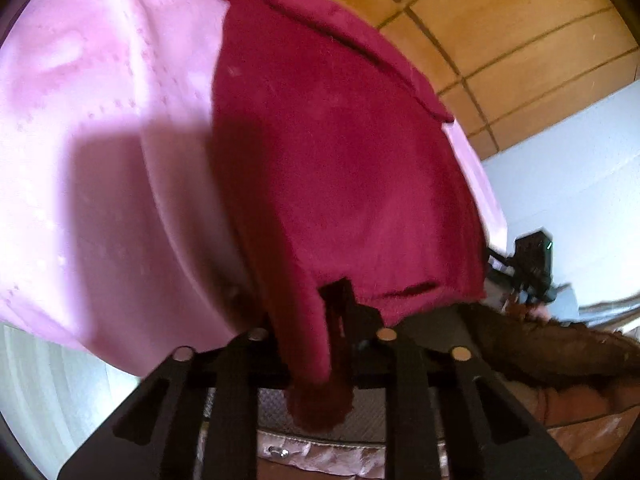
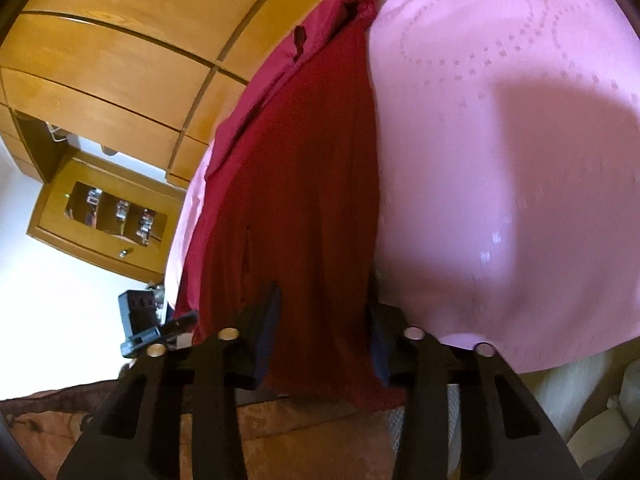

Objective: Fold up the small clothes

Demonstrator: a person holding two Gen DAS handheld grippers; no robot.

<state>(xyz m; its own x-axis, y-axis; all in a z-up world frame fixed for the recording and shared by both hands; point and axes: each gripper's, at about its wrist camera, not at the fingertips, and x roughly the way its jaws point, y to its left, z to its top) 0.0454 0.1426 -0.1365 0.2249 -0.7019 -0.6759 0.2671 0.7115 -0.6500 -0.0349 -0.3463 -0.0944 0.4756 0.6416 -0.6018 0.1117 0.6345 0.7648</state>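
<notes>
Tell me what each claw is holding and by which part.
Both hold the dark red garment by its near hem: the left claw pinches one corner, the right claw the other.

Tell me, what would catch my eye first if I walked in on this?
A deep red garment lies spread on a pink bedsheet, filling the middle of both views. The left tool pinches one near corner of it, with cloth bunched and hanging below its fingers, and the right tool has the other near edge between its fingers. Behind the bed stands a golden wooden wardrobe.
</notes>
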